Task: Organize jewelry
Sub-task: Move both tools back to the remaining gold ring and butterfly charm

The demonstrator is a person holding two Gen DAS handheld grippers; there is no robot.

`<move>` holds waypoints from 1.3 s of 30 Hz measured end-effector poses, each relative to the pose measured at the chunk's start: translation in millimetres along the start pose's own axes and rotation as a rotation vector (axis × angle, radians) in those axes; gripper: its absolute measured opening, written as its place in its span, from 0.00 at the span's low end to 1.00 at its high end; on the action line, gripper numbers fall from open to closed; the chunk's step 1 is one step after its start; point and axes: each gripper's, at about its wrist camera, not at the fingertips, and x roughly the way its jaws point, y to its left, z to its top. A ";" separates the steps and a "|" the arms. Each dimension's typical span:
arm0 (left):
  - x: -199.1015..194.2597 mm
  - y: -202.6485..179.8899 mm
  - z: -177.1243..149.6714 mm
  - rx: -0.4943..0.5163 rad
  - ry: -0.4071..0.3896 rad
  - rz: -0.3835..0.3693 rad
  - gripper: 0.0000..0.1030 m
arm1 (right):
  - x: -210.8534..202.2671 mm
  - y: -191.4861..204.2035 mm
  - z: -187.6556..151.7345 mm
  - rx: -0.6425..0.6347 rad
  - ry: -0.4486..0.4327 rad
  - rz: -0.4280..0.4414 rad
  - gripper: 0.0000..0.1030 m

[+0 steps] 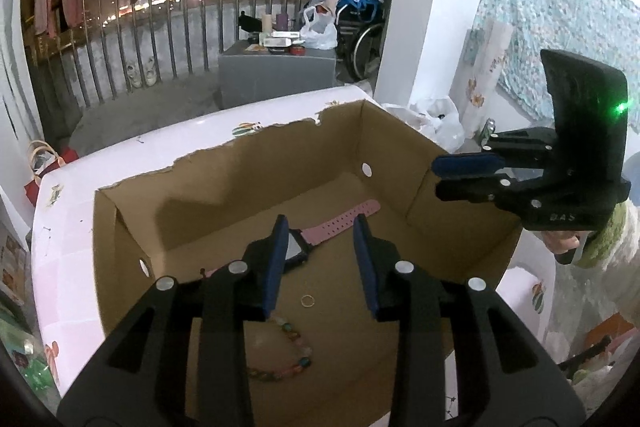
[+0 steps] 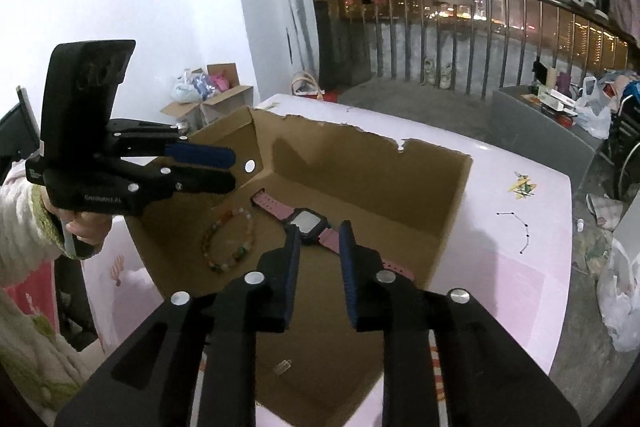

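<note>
An open cardboard box [image 1: 448, 195] stands on a pink table. Inside it lie a pink-strapped watch [image 1: 340, 223], a colourful bead bracelet [image 1: 292, 351] and a small thin ring [image 1: 307, 301]. My left gripper [image 1: 320, 259] is open and empty, held over the box above the watch and bracelet. My right gripper [image 1: 438, 179] is open and empty, held at the box's right wall. In the right wrist view the box [image 2: 440, 195] holds the watch [image 2: 308, 221], the bracelet [image 2: 230, 239] and a small metal pendant [image 2: 282, 367]. There my right gripper [image 2: 318, 243] hovers over the watch, and my left gripper [image 2: 234, 167] hangs at the box's left wall.
The pink table [image 2: 516, 251] has printed decorations. Beyond it are a metal railing [image 1: 160, 39] with hanging clothes, a grey cabinet [image 1: 276, 71] with small items, a wheelchair [image 1: 364, 39], plastic bags [image 2: 620, 303] and cardboard boxes [image 2: 216, 99] on the floor.
</note>
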 end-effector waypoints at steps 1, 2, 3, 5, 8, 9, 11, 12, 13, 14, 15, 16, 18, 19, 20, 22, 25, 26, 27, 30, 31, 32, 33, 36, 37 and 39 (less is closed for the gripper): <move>-2.3 0.3 0.0 -0.003 -0.005 0.002 0.31 | -1.9 0.3 -0.2 0.000 -0.002 -0.001 0.23; -4.8 1.1 -0.2 -0.006 -0.010 0.002 0.31 | -4.8 1.5 -0.8 -0.001 -0.005 -0.005 0.24; -7.7 1.6 -1.2 -0.009 -0.015 0.002 0.31 | -8.6 3.1 -1.4 -0.002 -0.013 -0.009 0.28; -14.8 0.5 -2.8 -0.013 -0.026 0.001 0.31 | -15.4 5.6 -2.1 -0.004 -0.026 -0.008 0.30; -28.6 -1.8 -8.0 -0.016 -0.039 -0.010 0.33 | -26.0 10.2 -4.4 -0.005 -0.042 -0.010 0.31; -32.1 -1.6 -10.1 -0.018 -0.041 -0.014 0.35 | -29.9 12.0 -6.1 -0.004 -0.047 -0.010 0.31; -44.4 -4.0 -17.6 -0.025 -0.050 -0.027 0.36 | -39.5 17.2 -12.3 -0.001 -0.057 -0.011 0.31; -51.7 -5.8 -22.0 -0.024 -0.054 -0.037 0.36 | -43.9 19.8 -15.7 -0.001 -0.061 -0.011 0.31; -58.1 -7.6 -25.4 -0.023 -0.058 -0.042 0.36 | -49.5 23.2 -19.9 -0.002 -0.065 -0.013 0.31; -64.4 -9.7 -29.5 -0.020 -0.062 -0.047 0.36 | -54.3 26.3 -23.8 -0.002 -0.068 -0.011 0.31; -73.3 -12.8 -36.2 -0.012 -0.066 -0.051 0.36 | -60.6 29.9 -29.0 -0.001 -0.072 -0.011 0.31; -78.4 -15.3 -39.9 -0.008 -0.068 -0.053 0.36 | -64.8 32.2 -32.1 0.000 -0.074 -0.013 0.31; -90.1 -21.3 -49.8 0.001 -0.072 -0.058 0.36 | -75.3 38.7 -43.4 0.008 -0.077 -0.009 0.31; -96.6 -24.3 -57.1 0.003 -0.072 -0.062 0.36 | -78.7 40.8 -47.2 0.012 -0.077 -0.009 0.31; -100.9 -26.8 -62.9 0.003 -0.070 -0.067 0.36 | -81.5 43.2 -52.8 0.017 -0.074 -0.009 0.31; -106.5 -31.4 -75.1 0.004 -0.060 -0.074 0.36 | -84.7 47.1 -64.9 0.033 -0.061 -0.004 0.31; -108.4 -38.0 -93.2 0.014 -0.035 -0.075 0.36 | -83.5 51.7 -78.7 0.051 -0.039 0.003 0.31; -106.8 -40.1 -99.9 0.015 -0.022 -0.082 0.36 | -81.9 53.3 -83.2 0.055 -0.031 0.006 0.31; -105.2 -41.0 -102.9 0.014 -0.014 -0.084 0.36 | -79.4 54.3 -86.9 0.059 -0.023 0.008 0.31; -93.2 -43.6 -117.4 0.004 0.025 -0.091 0.36 | -66.0 56.4 -98.6 0.073 0.011 0.022 0.31; -87.8 -45.1 -122.9 0.007 0.035 -0.088 0.36 | -62.0 57.7 -101.1 0.070 0.021 0.021 0.31; -82.7 -46.2 -127.6 0.012 0.043 -0.084 0.36 | -57.3 59.3 -104.1 0.065 0.033 0.021 0.31; -77.8 -47.1 -131.0 0.016 0.051 -0.080 0.36 | -53.1 61.0 -107.4 0.062 0.043 0.023 0.31; -61.7 -48.3 -139.5 0.024 0.083 -0.066 0.36 | -40.3 62.0 -113.9 0.056 0.073 0.030 0.31; -55.6 -48.6 -142.2 0.028 0.095 -0.056 0.36 | -37.3 61.1 -114.9 0.057 0.079 0.031 0.31; -45.5 -47.8 -146.8 0.037 0.113 -0.037 0.36 | -29.6 59.4 -117.0 0.062 0.093 0.033 0.31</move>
